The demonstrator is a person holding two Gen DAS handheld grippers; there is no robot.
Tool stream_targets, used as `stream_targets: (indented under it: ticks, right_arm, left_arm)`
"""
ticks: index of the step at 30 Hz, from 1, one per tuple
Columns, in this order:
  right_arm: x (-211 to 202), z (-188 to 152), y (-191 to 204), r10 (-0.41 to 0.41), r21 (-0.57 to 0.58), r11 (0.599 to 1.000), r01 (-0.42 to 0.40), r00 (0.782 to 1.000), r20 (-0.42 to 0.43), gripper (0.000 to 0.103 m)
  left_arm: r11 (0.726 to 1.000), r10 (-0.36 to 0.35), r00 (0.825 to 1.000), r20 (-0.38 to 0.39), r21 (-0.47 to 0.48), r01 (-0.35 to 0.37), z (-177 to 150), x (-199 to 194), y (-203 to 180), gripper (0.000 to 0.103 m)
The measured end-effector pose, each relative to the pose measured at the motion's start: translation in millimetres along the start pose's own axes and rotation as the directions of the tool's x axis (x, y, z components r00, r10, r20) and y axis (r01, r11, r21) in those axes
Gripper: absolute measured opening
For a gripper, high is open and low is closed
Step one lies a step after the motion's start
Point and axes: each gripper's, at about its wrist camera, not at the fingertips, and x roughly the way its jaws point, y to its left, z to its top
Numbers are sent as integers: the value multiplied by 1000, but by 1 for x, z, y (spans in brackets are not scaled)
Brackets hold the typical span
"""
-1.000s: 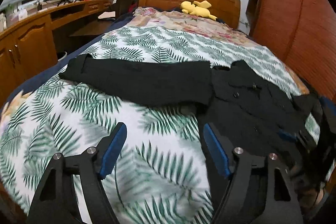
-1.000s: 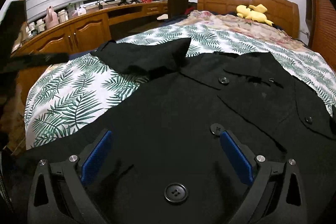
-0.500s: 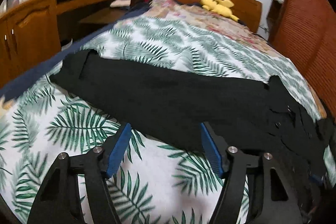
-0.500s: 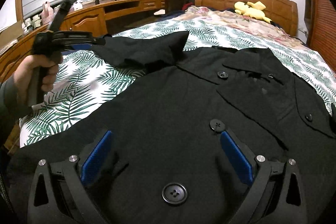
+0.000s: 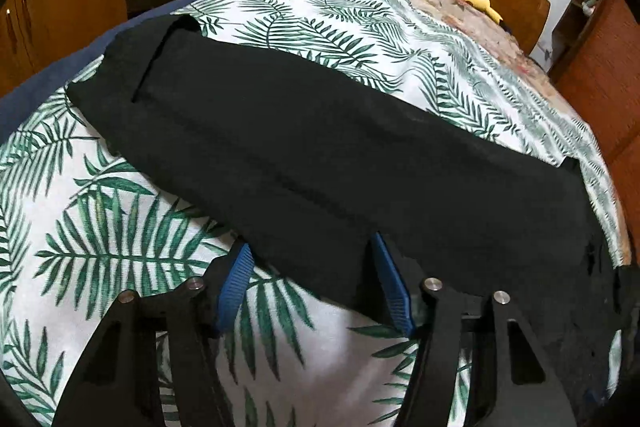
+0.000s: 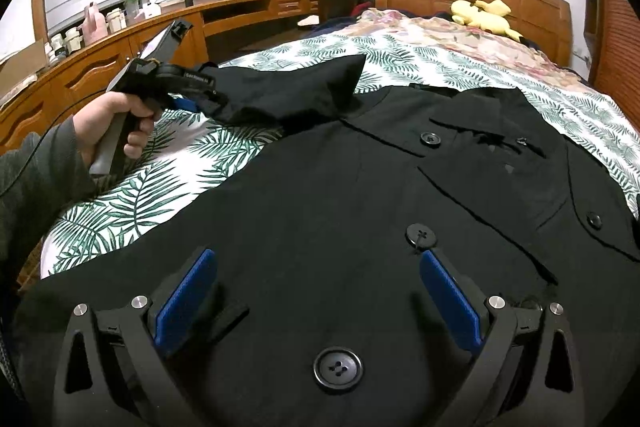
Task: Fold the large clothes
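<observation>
Closing in on the sleeve edge for the first fold.

Spread face-up across the leaf-print bedspread (image 5: 132,251), black coat (image 6: 360,211), buttons showing, sleeve (image 5: 304,155) stretched sideways so it can swing over the body. Left gripper (image 5: 312,287) straddling the sleeve's near edge, jaws just closing, blue pads not yet visibly pressing the cloth. Right gripper (image 6: 316,291) spread wide, empty, low over the coat front, probably there to pin it flat.

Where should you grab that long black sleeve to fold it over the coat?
Probably by the near long edge of the sleeve, coming from the side where the left gripper is. The sleeve lies flat and stretched out on the leaf-print bedcover; that loose edge already sits between the closing jaws.
</observation>
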Motion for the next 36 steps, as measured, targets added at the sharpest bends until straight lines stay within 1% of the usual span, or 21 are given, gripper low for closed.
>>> stream_targets:
  ticks: [1,2,3,4,5,7,8,10,14,19,21,24,25,27,28,30,32,35,36]
  right_arm:
    - [0,0,0,-3,-1,1000,3,1000,3,101]
    - [-1,-1,0,-6,0,1000,6,1000,7,101]
    - [-2,-1,1,-7,1,1000,7,1000,10,101]
    - [-2,-2,0,-9,3,1000,9,1000,13,101]
    - [-3,-2,0,-11,7,1000,11,1000,16,101]
    - [-5,-3,-1,-6,19,1000,6,1000,16,101]
    - [-6,-4,-3,0,30,1000,0,1000,18,101]
    - [-13,-6,-6,14,51,999,-16,999,29,101]
    - [-34,-8,-12,-27,46,999,25,998,62,101]
    - [-69,-12,-29,-85,75,994,77,990,113,101]
    - [-79,-15,-36,-116,83,991,107,986,119,101]
    - [-91,-23,-45,-163,94,984,153,980,111,101]
    - [-93,-25,-47,-172,103,982,162,979,106,101]
    - [-100,-29,-52,-189,121,977,177,977,98,101]
    - [-103,-30,-53,-198,127,974,186,975,96,101]
    - [-111,-33,-52,-214,137,970,200,972,99,101]
    - [-119,-35,-48,-229,143,967,213,968,107,101]
    - [-125,-29,-42,-247,149,962,229,963,112,101]
    - [-130,-30,-39,-251,148,961,234,961,114,101]
  left_arm:
    - [1000,8,1000,-5,-5,-8,2,3,0,35]
    - [1000,13,1000,-10,-7,-13,3,4,0,26]
    - [1000,-3,1000,-14,-16,3,3,4,0,10]
    - [999,-23,1000,-17,-30,22,4,4,0,5]
    - [999,-32,999,-4,-44,32,4,-1,-1,4]
    - [1000,-11,999,53,-8,11,1,-21,-14,4]
    - [1000,-11,997,72,8,11,1,-29,-20,3]
    - [999,-37,994,105,34,34,-1,-49,-36,3]
    - [988,-74,983,167,144,50,-10,-95,-84,3]
    - [958,-152,965,213,273,91,-21,-146,-148,3]
    - [937,-183,957,225,333,101,-31,-165,-177,3]
    - [905,-208,947,246,415,91,-46,-182,-213,3]
    - [896,-216,944,249,434,91,-47,-183,-223,3]
    - [869,-241,938,249,486,94,-63,-191,-243,3]
    - [862,-240,938,250,500,88,-67,-191,-248,3]
    - [854,-231,941,248,515,74,-78,-191,-256,3]
    - [848,-235,944,231,523,83,-87,-189,-259,3]
    - [836,-253,951,177,534,124,-97,-185,-261,5]
    - [832,-260,954,151,536,142,-101,-184,-261,8]
